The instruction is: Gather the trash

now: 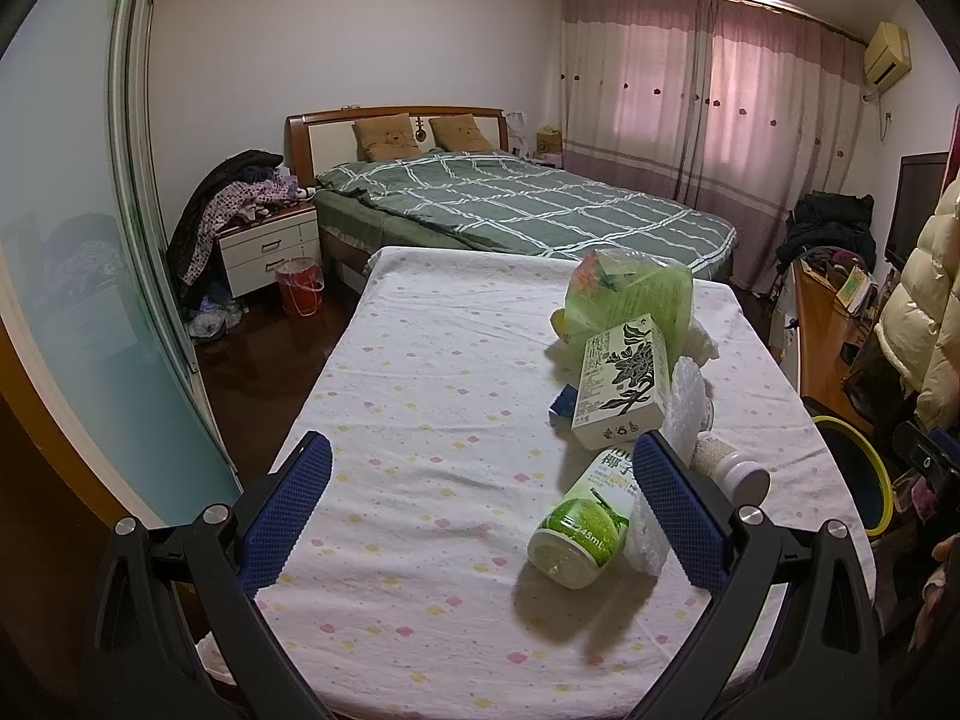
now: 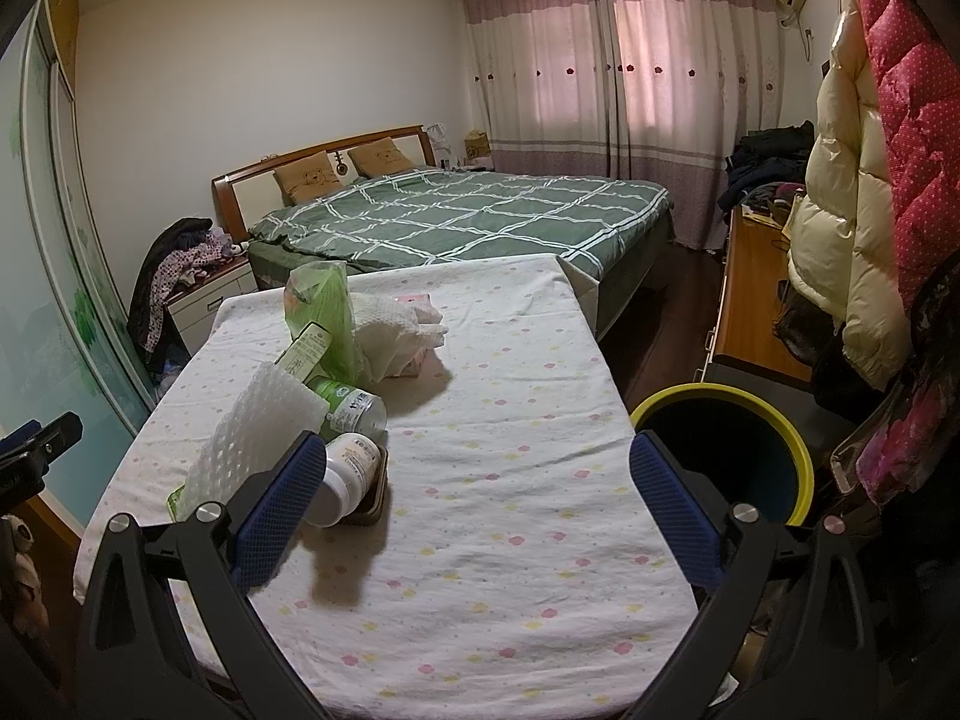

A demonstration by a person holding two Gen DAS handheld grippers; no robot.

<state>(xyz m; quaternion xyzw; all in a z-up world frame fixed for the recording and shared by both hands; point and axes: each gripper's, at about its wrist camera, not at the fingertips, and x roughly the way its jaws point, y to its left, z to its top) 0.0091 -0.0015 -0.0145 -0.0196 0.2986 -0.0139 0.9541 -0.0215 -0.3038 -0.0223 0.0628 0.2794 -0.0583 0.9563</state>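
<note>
Dim room, pink glow through curtains (image 1: 708, 96), sharp focus, fisheye-bent edges.

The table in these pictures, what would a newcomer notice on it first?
A heap of trash lies on the table: a green bottle on its side, a printed carton, a green plastic bag and white foam wrap. Beside the table's right edge stands a yellow-rimmed bin. Both grippers hover with jaws open and empty.
</note>
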